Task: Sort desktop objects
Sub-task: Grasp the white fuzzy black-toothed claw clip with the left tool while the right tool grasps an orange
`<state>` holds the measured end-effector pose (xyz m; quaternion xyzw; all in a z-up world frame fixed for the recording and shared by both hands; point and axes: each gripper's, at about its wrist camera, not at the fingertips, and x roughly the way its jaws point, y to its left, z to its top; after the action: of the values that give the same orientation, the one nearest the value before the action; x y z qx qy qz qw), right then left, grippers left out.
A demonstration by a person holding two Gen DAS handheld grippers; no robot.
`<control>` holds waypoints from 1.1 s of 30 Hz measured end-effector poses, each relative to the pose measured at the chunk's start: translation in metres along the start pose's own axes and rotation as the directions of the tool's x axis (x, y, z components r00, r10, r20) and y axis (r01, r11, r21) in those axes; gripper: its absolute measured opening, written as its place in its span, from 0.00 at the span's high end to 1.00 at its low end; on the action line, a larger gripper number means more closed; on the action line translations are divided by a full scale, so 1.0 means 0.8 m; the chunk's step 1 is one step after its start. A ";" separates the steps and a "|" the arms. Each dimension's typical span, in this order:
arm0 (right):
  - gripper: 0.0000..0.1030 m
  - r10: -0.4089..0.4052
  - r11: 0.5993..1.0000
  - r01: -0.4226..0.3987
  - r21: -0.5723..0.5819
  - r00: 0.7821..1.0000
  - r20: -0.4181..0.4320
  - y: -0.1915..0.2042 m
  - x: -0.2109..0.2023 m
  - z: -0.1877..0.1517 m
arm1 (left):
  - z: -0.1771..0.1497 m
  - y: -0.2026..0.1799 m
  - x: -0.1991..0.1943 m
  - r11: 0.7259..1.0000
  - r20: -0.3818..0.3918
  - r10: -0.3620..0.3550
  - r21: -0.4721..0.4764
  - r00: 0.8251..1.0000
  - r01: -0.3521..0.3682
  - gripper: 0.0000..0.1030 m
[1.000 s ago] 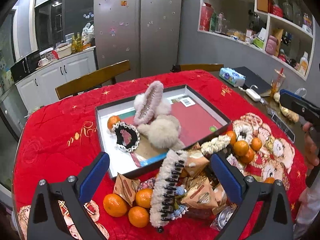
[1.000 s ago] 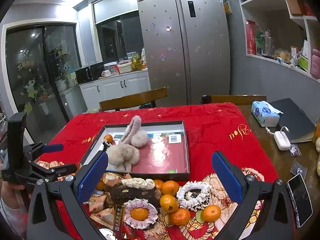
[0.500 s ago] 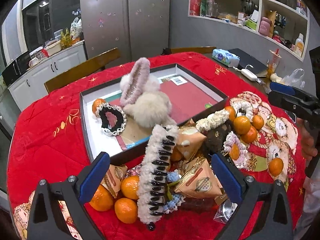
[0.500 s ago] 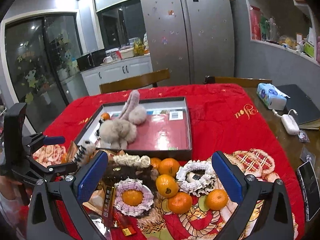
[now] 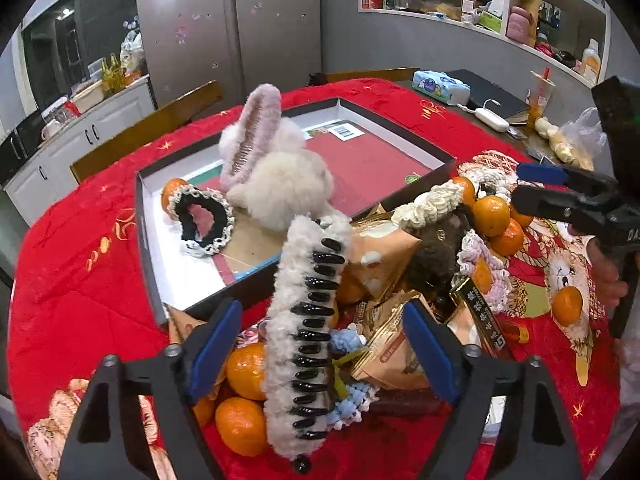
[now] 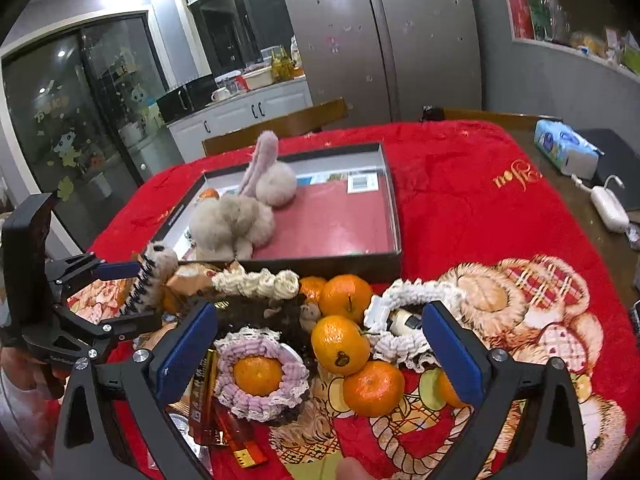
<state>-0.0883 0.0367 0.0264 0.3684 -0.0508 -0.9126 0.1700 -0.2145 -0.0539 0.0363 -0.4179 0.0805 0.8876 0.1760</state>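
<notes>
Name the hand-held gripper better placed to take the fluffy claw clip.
Left. The left hand-held gripper already straddles the clip, jaws closing, pads not yet touching. The right hand-held gripper frames tangerines instead.

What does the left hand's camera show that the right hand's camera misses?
Only the left view shows the black scrunchie in the box, the drink cup and the shelves.

Only the right view shows the glass door with stickers and the purple scrunchie circling an orange.

Both show the box, the fluffy hair clip and the tissue pack. The left gripper is closing around that clip, pads not touching; the right gripper is open.
</notes>
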 end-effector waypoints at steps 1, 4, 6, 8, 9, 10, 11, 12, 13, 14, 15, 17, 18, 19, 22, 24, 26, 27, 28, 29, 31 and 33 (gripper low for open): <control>0.01 0.002 1.000 -0.002 0.003 1.000 -0.003 -0.001 0.002 -0.002 | 0.000 0.001 0.002 1.000 -0.002 -0.002 -0.005 1.000 0.002 0.19; 0.09 0.014 1.000 -0.014 0.011 0.999 -0.029 -0.006 0.012 -0.008 | 0.001 0.005 0.003 1.000 0.008 -0.015 -0.023 1.000 0.015 0.23; 0.14 0.018 1.000 -0.017 0.022 0.999 -0.047 -0.011 0.018 -0.012 | 0.001 0.005 0.004 0.999 0.011 -0.039 -0.018 0.999 0.039 0.24; 0.16 0.018 1.000 -0.016 0.025 0.998 -0.056 -0.014 0.022 -0.016 | 0.001 0.004 0.008 0.999 -0.001 -0.031 -0.009 1.000 0.031 0.33; 0.18 0.017 1.000 -0.015 0.025 0.998 -0.061 -0.015 0.024 -0.017 | 0.000 0.004 0.011 1.000 -0.008 -0.020 -0.005 1.000 0.020 0.34; 0.21 0.015 1.000 -0.014 0.026 0.998 -0.064 -0.017 0.025 -0.017 | -0.001 0.005 0.015 1.000 -0.016 -0.012 -0.006 1.000 0.012 0.36; 0.22 0.015 1.000 -0.013 0.027 0.998 -0.064 -0.017 0.026 -0.018 | -0.002 0.006 0.018 1.000 -0.023 -0.012 -0.013 1.000 0.011 0.40; 0.22 0.018 0.999 -0.016 0.028 0.998 -0.061 -0.018 0.025 -0.018 | -0.003 0.009 0.022 1.000 -0.032 -0.017 -0.023 0.999 0.016 0.43; 0.25 0.024 0.999 -0.022 0.030 0.998 -0.057 -0.018 0.025 -0.017 | -0.004 0.011 0.024 0.999 -0.039 -0.022 -0.032 0.999 0.021 0.48; 0.29 0.033 0.999 -0.031 0.032 0.998 -0.052 -0.019 0.024 -0.017 | -0.004 0.013 0.026 0.999 -0.041 -0.033 -0.038 0.999 0.032 0.50; 0.32 0.040 0.999 -0.038 0.033 0.998 -0.052 -0.019 0.025 -0.017 | -0.004 0.014 0.026 0.998 -0.040 -0.041 -0.043 0.998 0.040 0.50; 0.39 0.021 1.000 -0.020 0.020 0.998 -0.054 -0.017 0.026 -0.019 | -0.004 0.012 0.027 0.999 -0.040 -0.034 -0.035 0.999 0.032 0.51; 0.41 0.017 1.000 -0.016 0.011 0.998 -0.058 -0.015 0.027 -0.019 | -0.004 0.012 0.028 0.999 -0.043 -0.032 -0.037 0.999 0.031 0.51; 0.44 0.018 1.000 -0.018 0.004 0.998 -0.060 -0.014 0.027 -0.020 | -0.004 0.013 0.029 0.998 -0.049 -0.036 -0.049 0.998 0.033 0.52; 0.52 0.018 1.000 -0.018 -0.004 0.998 -0.063 -0.012 0.028 -0.023 | -0.005 0.016 0.031 0.997 -0.044 -0.038 -0.067 0.998 0.035 0.55; 0.59 0.006 1.000 -0.007 -0.013 0.998 -0.056 -0.011 0.027 -0.024 | -0.006 0.013 0.028 0.999 -0.035 -0.023 -0.043 0.999 0.022 0.61; 0.60 0.009 1.000 -0.009 -0.012 0.999 -0.052 -0.011 0.026 -0.025 | -0.006 0.011 0.026 0.999 -0.028 -0.018 -0.035 0.999 0.017 0.62; 0.60 0.008 1.000 -0.009 -0.016 0.999 -0.051 -0.011 0.026 -0.026 | -0.006 0.011 0.026 0.999 -0.026 -0.021 -0.038 0.999 0.020 0.62; 0.61 0.006 1.000 -0.007 -0.019 0.999 -0.051 -0.010 0.025 -0.026 | -0.006 0.012 0.026 0.999 -0.024 -0.022 -0.044 0.999 0.021 0.62; 0.61 0.004 1.000 -0.005 -0.022 0.999 -0.051 -0.010 0.025 -0.027 | -0.006 0.013 0.026 0.999 -0.023 -0.025 -0.049 0.999 0.024 0.62; 0.61 0.003 1.000 -0.004 -0.021 0.999 -0.051 -0.009 0.024 -0.027 | -0.007 0.014 0.025 0.998 -0.022 -0.029 -0.053 0.999 0.028 0.62; 0.61 0.013 1.000 -0.014 -0.010 0.999 -0.050 -0.011 0.023 -0.027 | -0.006 0.013 0.024 0.999 -0.019 -0.024 -0.048 1.000 0.023 0.62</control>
<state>-0.0881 0.0393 -0.0033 0.3899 -0.0441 -0.9022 0.1793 -0.2261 -0.0605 0.0184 -0.4316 0.0559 0.8831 0.1755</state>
